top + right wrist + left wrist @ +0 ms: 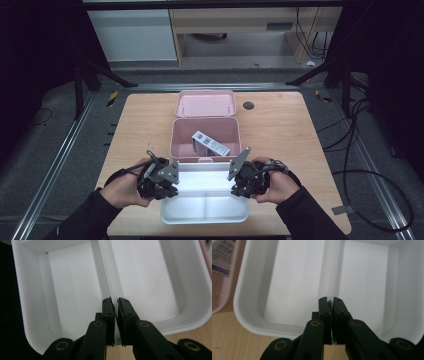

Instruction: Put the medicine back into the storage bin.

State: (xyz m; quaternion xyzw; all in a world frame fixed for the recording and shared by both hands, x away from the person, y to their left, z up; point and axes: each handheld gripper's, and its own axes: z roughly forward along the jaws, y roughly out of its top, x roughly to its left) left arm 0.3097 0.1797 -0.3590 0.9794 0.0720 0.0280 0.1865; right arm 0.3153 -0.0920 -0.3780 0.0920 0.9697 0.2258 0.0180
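While over the white tray (pixel 205 212), both hands' jaws together.

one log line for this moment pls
left gripper: shut on white tray left rim | right gripper: shut on right rim | pink box: open, carton inside, behind tray

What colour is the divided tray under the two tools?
White; the divided tray shows best in the high view.
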